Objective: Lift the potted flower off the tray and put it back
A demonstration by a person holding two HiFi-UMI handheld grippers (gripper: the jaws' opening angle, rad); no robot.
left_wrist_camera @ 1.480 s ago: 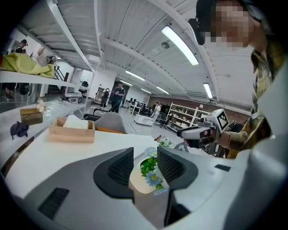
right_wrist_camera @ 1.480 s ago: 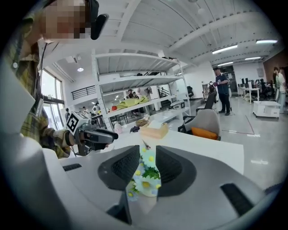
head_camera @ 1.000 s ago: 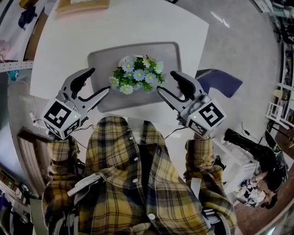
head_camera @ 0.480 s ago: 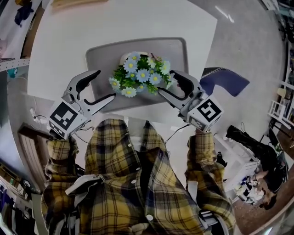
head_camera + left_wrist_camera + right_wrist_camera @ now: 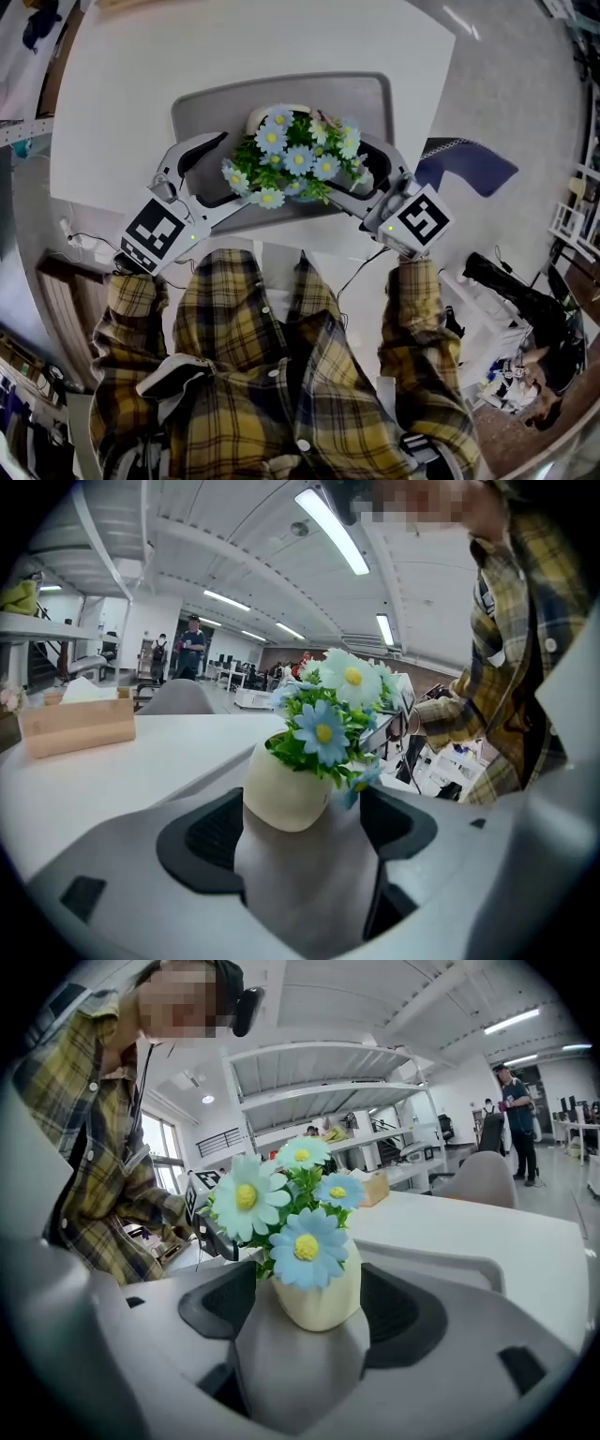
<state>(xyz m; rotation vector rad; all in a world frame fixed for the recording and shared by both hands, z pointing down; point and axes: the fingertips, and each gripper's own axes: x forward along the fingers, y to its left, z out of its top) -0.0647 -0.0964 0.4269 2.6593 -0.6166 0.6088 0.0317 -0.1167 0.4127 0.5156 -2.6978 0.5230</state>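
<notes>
Daisies of pale blue with yellow centres crowd the middle of the head view, the potted flower (image 5: 292,155) standing on a grey tray (image 5: 375,94) that lies on a white table (image 5: 141,84). The flower sits roughly mid-width of the tray, and its foliage spreads over the tray's lower edge in the picture. The left gripper (image 5: 234,172) comes in from the lower left and the right gripper (image 5: 345,169) from the lower right, so the bouquet lies between the two. Both sets of jaws have just been opening and now stand spread wide. In the left gripper view the cream pot (image 5: 286,794) stands at the centre of the frame on the tray, seen through the gap between the dark pads (image 5: 211,832), with clear space on each side of it and neither pad pressing on it. The right gripper view shows the same from the opposite side: the pot rests upright on the tray, framed by the parted pads, which stay clear of it. Each gripper carries a marker cube, the left cube (image 5: 159,234) at centre left and the right cube (image 5: 422,217) at centre right of the head view. A yellow plaid shirt (image 5: 272,375) fills the lower part of that picture. A wooden box (image 5: 75,726) sits on the table at the left edge of the left gripper view, well apart from the tray.
</notes>
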